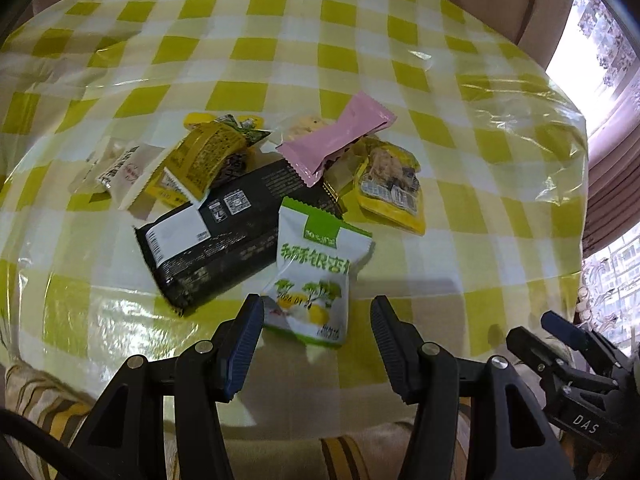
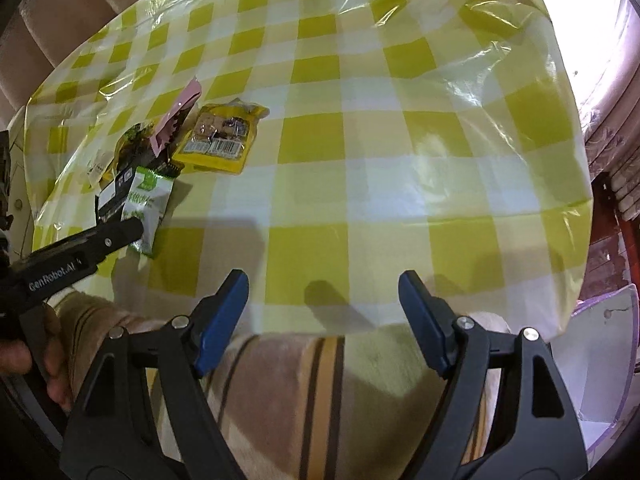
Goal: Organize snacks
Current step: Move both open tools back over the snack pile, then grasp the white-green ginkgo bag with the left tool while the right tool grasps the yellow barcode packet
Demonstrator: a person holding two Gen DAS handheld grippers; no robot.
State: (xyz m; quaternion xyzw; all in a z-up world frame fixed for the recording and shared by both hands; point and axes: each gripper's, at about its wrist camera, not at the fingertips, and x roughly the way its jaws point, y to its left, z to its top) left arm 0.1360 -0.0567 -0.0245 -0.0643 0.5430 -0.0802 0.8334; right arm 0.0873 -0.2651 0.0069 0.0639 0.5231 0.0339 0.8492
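Observation:
A heap of snack packets lies on the yellow-checked table [image 1: 280, 40]. Nearest is a white-and-green packet [image 1: 316, 276], leaning on a long black packet [image 1: 216, 236]. Behind them lie a pink wrapper [image 1: 336, 136], a yellow packet with a clear window [image 1: 390, 184], a yellow-green packet [image 1: 208, 156] and pale wrappers [image 1: 120, 172]. My left gripper [image 1: 318, 312] hangs open just above the white-and-green packet's near end; nothing is held. My right gripper [image 2: 323, 284] is open over bare tablecloth, right of the heap. In the right wrist view the white-and-green packet [image 2: 146, 200] lies beyond the left gripper's fingers [image 2: 120, 232].
A crinkled clear plastic sheet covers the tablecloth [image 2: 400, 140]. Padded seat backs [image 2: 32, 40] stand behind the table. A striped cushion [image 2: 320, 392] lies at the near edge. A clear plastic bin [image 2: 600, 360] sits low at the right, with curtains [image 1: 612, 160] beyond.

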